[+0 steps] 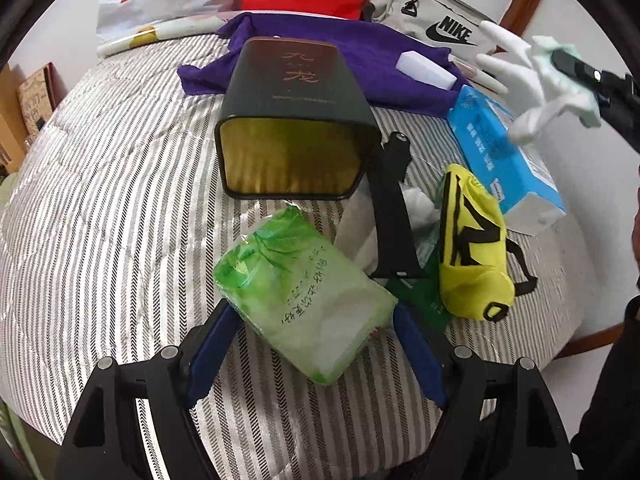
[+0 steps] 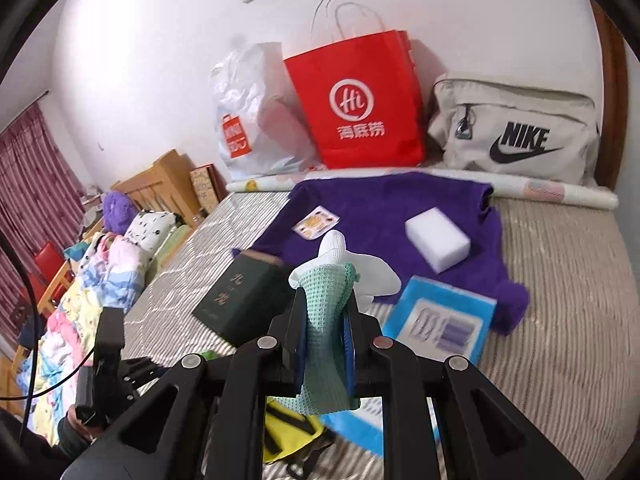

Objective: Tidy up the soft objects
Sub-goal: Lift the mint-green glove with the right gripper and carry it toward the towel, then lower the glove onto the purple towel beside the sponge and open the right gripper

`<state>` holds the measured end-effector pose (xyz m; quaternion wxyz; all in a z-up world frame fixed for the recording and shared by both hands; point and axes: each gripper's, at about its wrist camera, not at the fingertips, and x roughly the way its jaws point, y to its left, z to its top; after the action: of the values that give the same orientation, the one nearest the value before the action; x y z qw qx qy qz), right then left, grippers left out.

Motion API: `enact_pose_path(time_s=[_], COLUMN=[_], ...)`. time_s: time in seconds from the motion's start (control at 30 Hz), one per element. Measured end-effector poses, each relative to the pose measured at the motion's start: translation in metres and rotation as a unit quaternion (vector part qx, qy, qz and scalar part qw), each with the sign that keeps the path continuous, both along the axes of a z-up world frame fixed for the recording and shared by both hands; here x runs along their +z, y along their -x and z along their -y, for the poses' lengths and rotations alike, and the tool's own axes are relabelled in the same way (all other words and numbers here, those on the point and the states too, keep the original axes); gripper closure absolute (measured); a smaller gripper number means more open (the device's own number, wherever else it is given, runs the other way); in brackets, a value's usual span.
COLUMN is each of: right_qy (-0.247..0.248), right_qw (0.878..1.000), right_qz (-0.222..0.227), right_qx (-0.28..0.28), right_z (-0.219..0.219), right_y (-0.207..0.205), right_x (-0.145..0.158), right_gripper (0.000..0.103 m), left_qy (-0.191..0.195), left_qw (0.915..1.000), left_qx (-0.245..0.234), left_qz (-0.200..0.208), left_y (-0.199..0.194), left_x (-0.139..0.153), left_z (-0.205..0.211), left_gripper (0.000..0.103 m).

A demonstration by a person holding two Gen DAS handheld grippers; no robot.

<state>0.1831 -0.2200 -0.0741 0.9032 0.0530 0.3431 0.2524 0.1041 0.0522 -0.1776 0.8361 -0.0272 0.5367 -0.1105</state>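
Note:
A green plastic tissue pack (image 1: 304, 300) lies on the striped bed, and my left gripper (image 1: 316, 312) stands open around its near end, one blue pad (image 1: 216, 344) on each side. My right gripper (image 2: 326, 320) is shut on the mint-green cuff of a white glove (image 2: 348, 260), held in the air over the bed's right side. The left wrist view shows the same glove (image 1: 516, 68) at the upper right. A dark green tin (image 1: 296, 120) lies on its side with its gold-lined mouth towards me. Right of the pack sits a yellow pouch (image 1: 468, 248) with black straps.
A black strap (image 1: 394, 216) and white wrapping lie between the tin and the pouch. A blue box (image 1: 504, 152) lies at the right. A purple towel (image 2: 400, 208) carries a white sponge (image 2: 438, 238). A red bag (image 2: 356, 104), a white plastic bag (image 2: 248, 112) and a Nike bag (image 2: 516, 128) line the wall.

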Motion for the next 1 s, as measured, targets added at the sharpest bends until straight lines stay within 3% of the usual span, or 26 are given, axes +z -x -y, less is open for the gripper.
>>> enact_pose_path(time_s=[0.27, 0.5, 1.0], right_qy=[0.029, 0.044, 0.074], right_qw=[0.999, 0.998, 0.995], right_qz=[0.013, 0.011, 0.024], right_qx=[-0.028, -0.035, -0.067], right_z=[0.009, 0.017, 0.032], right_y=[-0.03, -0.044, -0.082], right_x=[0.002, -0.003, -0.002], right_gripper=[0.088, 0.088, 0.088], left_qy=[-0.016, -0.018, -0.015], left_qw=[0.9994, 0.9993, 0.9976], left_qx=[0.022, 0.016, 0.042], left_qz=[0.02, 0.027, 0.052], left_y=[-0.004, -0.001, 0.01], left_x=[-0.002, -0.001, 0.023], left_z=[0.002, 0.002, -0.024], left_gripper=[0.028, 0.041, 0.042])
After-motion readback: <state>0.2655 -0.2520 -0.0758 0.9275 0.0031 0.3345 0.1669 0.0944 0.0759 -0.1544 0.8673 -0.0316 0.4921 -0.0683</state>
